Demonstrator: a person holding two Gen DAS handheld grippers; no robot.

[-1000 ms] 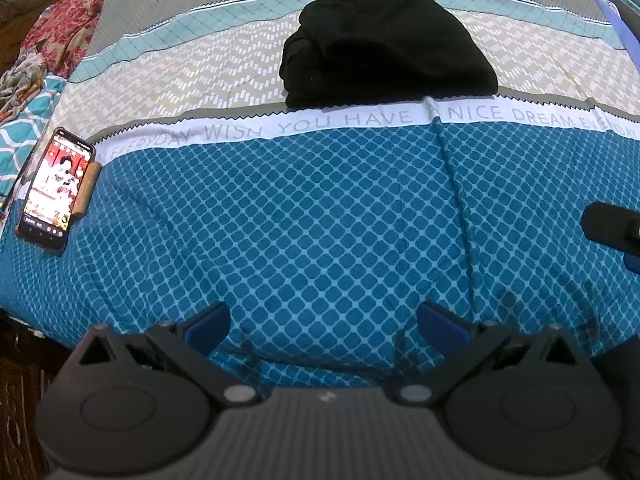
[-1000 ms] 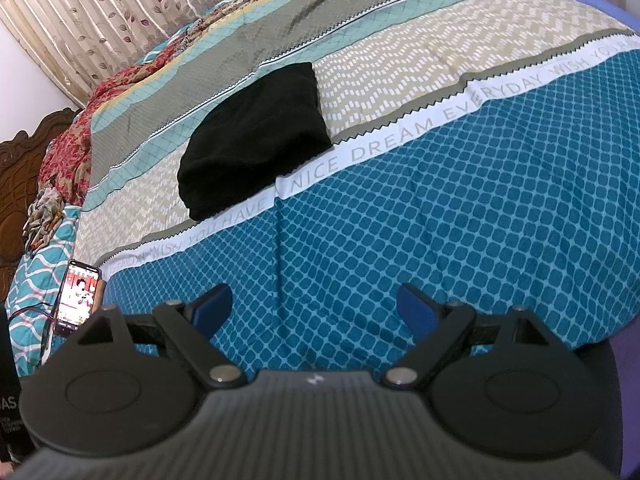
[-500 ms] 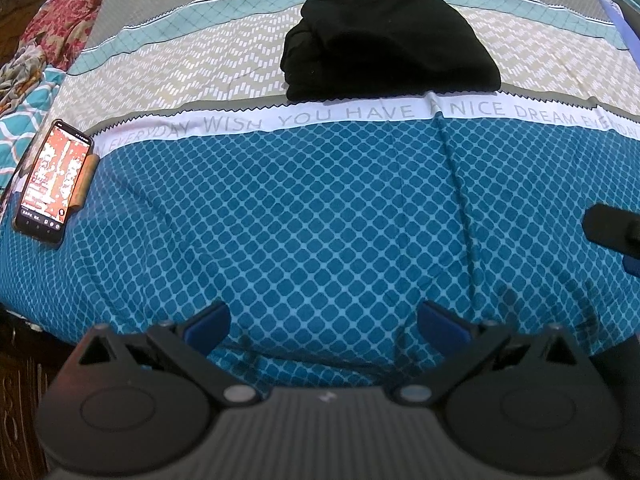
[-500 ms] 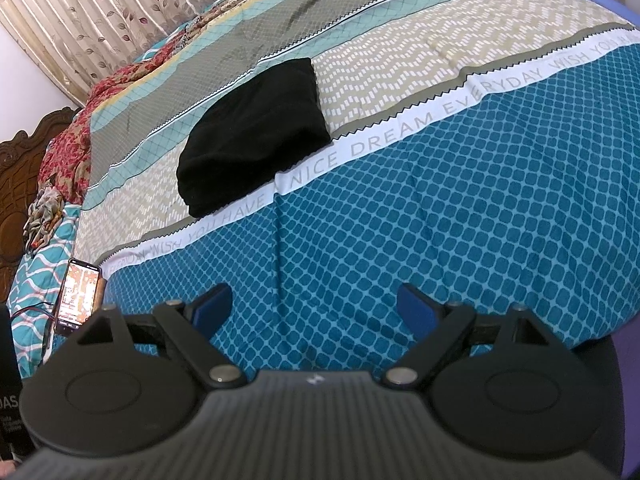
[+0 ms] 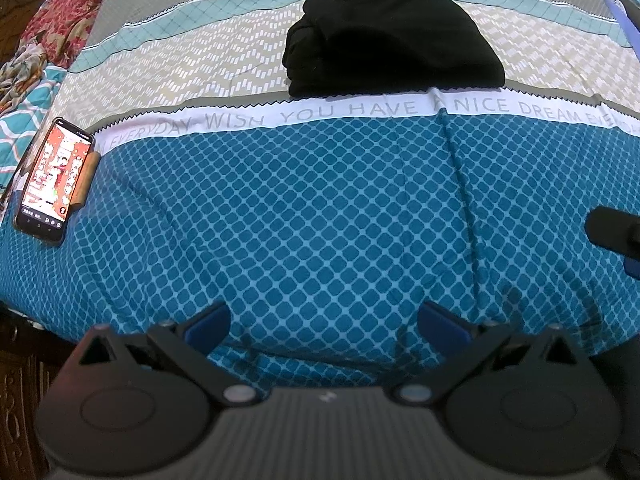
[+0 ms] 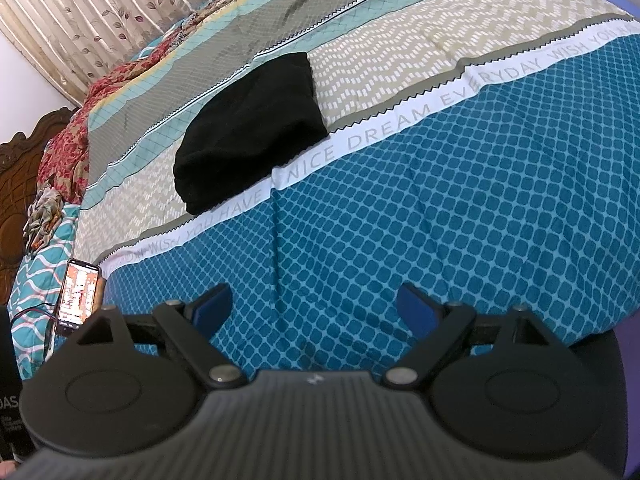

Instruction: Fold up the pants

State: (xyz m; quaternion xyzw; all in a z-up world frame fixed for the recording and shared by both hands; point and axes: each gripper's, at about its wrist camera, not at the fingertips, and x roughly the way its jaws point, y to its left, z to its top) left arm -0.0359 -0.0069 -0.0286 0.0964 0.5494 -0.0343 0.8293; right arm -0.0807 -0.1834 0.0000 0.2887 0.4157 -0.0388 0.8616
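Bedspread (image 5: 320,208) – black pants (image 5: 392,40) apparently folded; both grippers' fingers spread, empty.

a patterned cotton bedsheet (image 5: 320,216) fills most of both views: a teal band of rounded diamonds low and centre, then a white strip printed with grey capital letters (image 5: 352,110), then beige zigzag, pale teal and grey bands toward the top. at the left edge of the left wrist view lies a black smartphone with a lit red and white screen (image 5: 54,182). a crumpled red floral cloth (image 6: 64,148) sits at upper left. beige leaf-print curtains (image 6: 100,4) hang across the upper left of the right wrist view, beside a carved dark wooden headboard (image 6: 16,184).
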